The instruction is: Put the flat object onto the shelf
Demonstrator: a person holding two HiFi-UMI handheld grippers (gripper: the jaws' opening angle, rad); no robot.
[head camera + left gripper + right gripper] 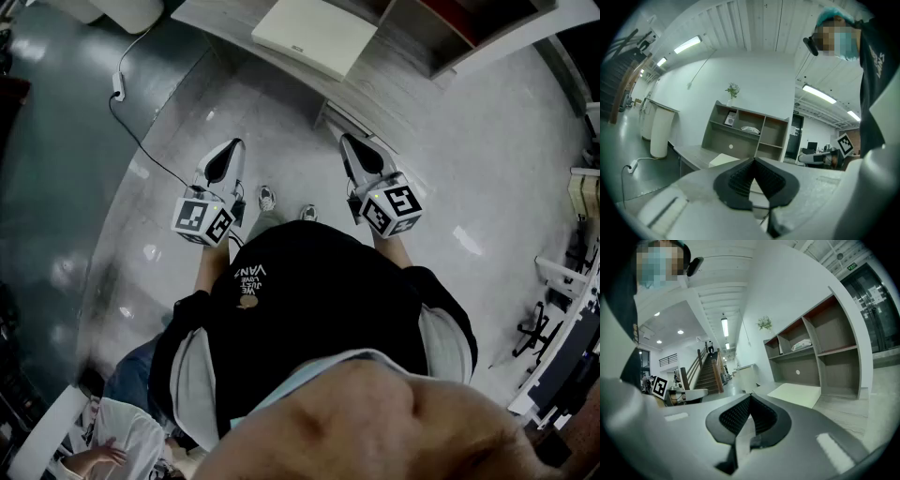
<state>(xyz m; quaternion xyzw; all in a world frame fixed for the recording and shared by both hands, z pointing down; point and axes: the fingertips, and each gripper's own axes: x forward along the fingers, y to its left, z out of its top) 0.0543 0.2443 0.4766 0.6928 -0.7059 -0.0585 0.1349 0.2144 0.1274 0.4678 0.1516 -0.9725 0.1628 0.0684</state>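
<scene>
Closest to us is our own black T-shirt (319, 300), and past it both grippers stick out over the pale floor (469, 169). The left gripper (231, 146) has its jaws pressed together with nothing between them. Same deal with the right gripper (348, 141): closed up and empty. Our shoes (267, 198) peek out between the two.

The flat object (314, 36), a cream-coloured slab, lies on the grey desk (384, 89) ahead of us, well apart from both grippers. From the left gripper view it sits out on the desk in front of the shelf (749, 132), not in any of the compartments.

That shelf stands at the back of the desk with its compartments open toward us. A small plant (732, 90) stands on top, and a pale bundle (750, 129) lies on an upper level.

Off to our left a white cable (141, 141) snakes across the floor. The right gripper view also catches a staircase (708, 372) further back in the room.
</scene>
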